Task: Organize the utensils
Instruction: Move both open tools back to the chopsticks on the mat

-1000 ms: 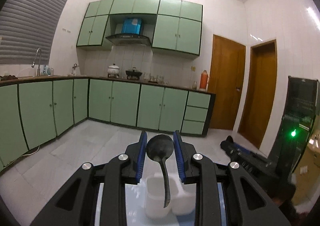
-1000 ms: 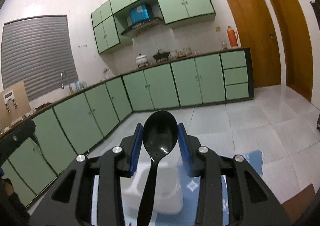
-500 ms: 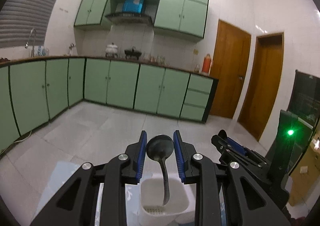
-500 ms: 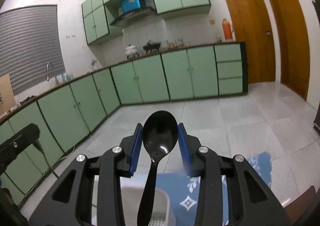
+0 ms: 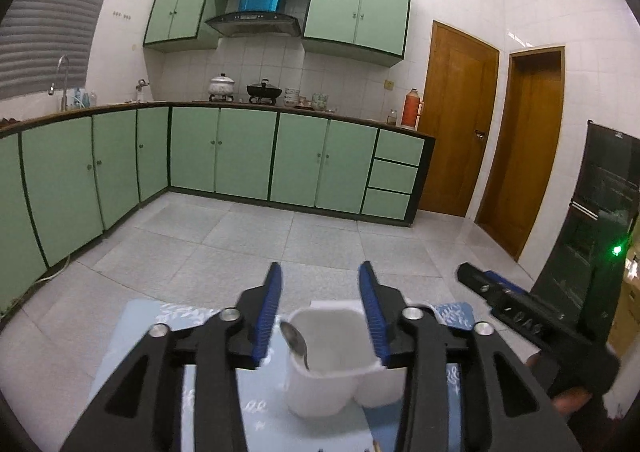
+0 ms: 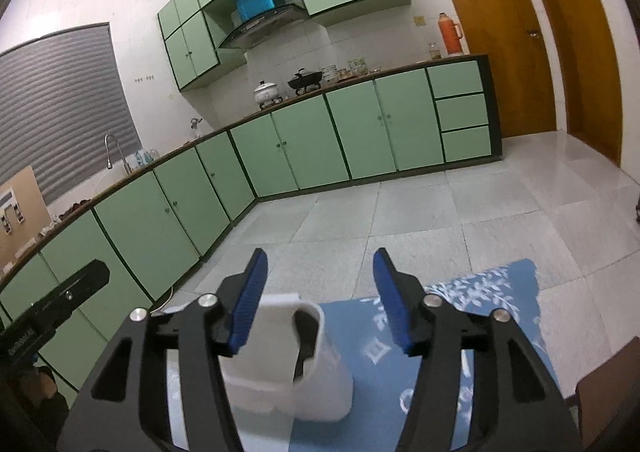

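A white plastic utensil holder (image 5: 332,364) stands on a blue patterned cloth (image 5: 132,336). A spoon (image 5: 294,344) leans inside it against the left wall. My left gripper (image 5: 320,308) is open and empty just above the holder. In the right wrist view the holder (image 6: 288,364) sits below and left of my right gripper (image 6: 320,300), which is open and empty. A black spoon (image 6: 304,344) stands inside the holder's right compartment. The right gripper also shows at the right of the left wrist view (image 5: 516,304).
The cloth (image 6: 472,312) covers a table whose far edge faces a tiled kitchen floor (image 5: 240,236). Green cabinets (image 5: 240,156) line the far walls. A dark brown object (image 6: 608,400) lies at the right edge of the cloth.
Both grippers held black spoons between shut jaws; now both are open and the spoons stand in the white holder. Both grippers have tilted down over the holder.
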`<state>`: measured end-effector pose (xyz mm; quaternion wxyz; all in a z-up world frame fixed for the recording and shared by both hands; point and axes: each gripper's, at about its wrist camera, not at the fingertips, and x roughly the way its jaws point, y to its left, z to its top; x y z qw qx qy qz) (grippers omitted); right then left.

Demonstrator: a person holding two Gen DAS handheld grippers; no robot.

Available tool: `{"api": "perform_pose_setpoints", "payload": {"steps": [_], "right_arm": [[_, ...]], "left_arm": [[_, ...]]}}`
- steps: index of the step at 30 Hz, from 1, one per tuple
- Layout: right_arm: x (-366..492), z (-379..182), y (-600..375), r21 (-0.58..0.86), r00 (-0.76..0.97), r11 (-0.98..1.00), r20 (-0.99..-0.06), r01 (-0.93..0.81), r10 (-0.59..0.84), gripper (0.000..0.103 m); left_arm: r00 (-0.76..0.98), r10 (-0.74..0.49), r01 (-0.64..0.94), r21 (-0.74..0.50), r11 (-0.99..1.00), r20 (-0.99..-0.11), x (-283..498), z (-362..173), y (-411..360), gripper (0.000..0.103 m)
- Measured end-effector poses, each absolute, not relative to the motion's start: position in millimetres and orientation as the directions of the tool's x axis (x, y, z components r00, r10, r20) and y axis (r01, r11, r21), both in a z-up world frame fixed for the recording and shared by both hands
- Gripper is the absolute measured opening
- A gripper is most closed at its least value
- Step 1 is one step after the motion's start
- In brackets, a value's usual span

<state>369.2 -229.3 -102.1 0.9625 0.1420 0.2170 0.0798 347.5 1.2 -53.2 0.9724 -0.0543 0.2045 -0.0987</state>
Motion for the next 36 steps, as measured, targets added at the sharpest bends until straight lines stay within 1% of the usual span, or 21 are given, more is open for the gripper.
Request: {"api": "perform_pose_setpoints", "payload": {"steps": [2, 3, 6, 7, 8, 13, 17, 19, 25, 29, 36], "right_arm": [[350, -102, -234, 0.305, 0.890, 0.949, -0.405, -0.084, 0.209, 0.069], [342, -102, -237, 0.302, 0.887, 0.950, -0.412, -0.084, 0.209, 0.071], [307, -108, -240, 0.294, 0.870, 0.953, -0.448, -0.074, 0.206, 0.080], [292, -114, -241, 0.294, 0.859, 0.953, -0.468, -0.068, 0.206, 0.083], [281, -119, -240, 0.291, 0.849, 0.954, -0.486, -0.068, 0.208, 0.084], [218, -153, -232, 0.270, 0.771, 0.961, -0.597, -0.066, 0.221, 0.084], [178, -172, -225, 0.258, 0.734, 0.964, -0.643, -0.061, 0.218, 0.084], [162, -182, -223, 0.277, 0.716, 0.960, -0.662, -0.044, 0.224, 0.084], [131, -195, -210, 0.268, 0.693, 0.961, -0.680, -0.068, 0.239, 0.084], [115, -203, -193, 0.215, 0.681, 0.970, -0.695, -0.111, 0.232, 0.084], [104, -208, -186, 0.199, 0.672, 0.972, -0.703, -0.126, 0.231, 0.084]], "left_arm": [[0.892, -0.206, 0.165, -0.133, 0.977, -0.402, 332, -52, 2, 0.050], [0.889, -0.204, 0.166, -0.127, 0.978, -0.410, 324, -53, 3, 0.054], [0.871, -0.206, 0.172, -0.117, 0.978, -0.445, 297, -63, 7, 0.057], [0.859, -0.208, 0.170, -0.122, 0.978, -0.469, 286, -70, 9, 0.057], [0.846, -0.214, 0.172, -0.130, 0.977, -0.489, 276, -77, 10, 0.058], [0.755, -0.219, 0.182, -0.123, 0.976, -0.618, 227, -118, 10, 0.058], [0.692, -0.211, 0.192, -0.106, 0.976, -0.690, 197, -145, 7, 0.058], [0.667, -0.217, 0.189, -0.120, 0.975, -0.712, 182, -156, 6, 0.058], [0.655, -0.205, 0.196, -0.099, 0.976, -0.728, 152, -175, -3, 0.058], [0.647, -0.197, 0.190, -0.095, 0.977, -0.737, 138, -184, -5, 0.058], [0.615, -0.183, 0.192, -0.079, 0.978, -0.767, 130, -204, -13, 0.058]]}}
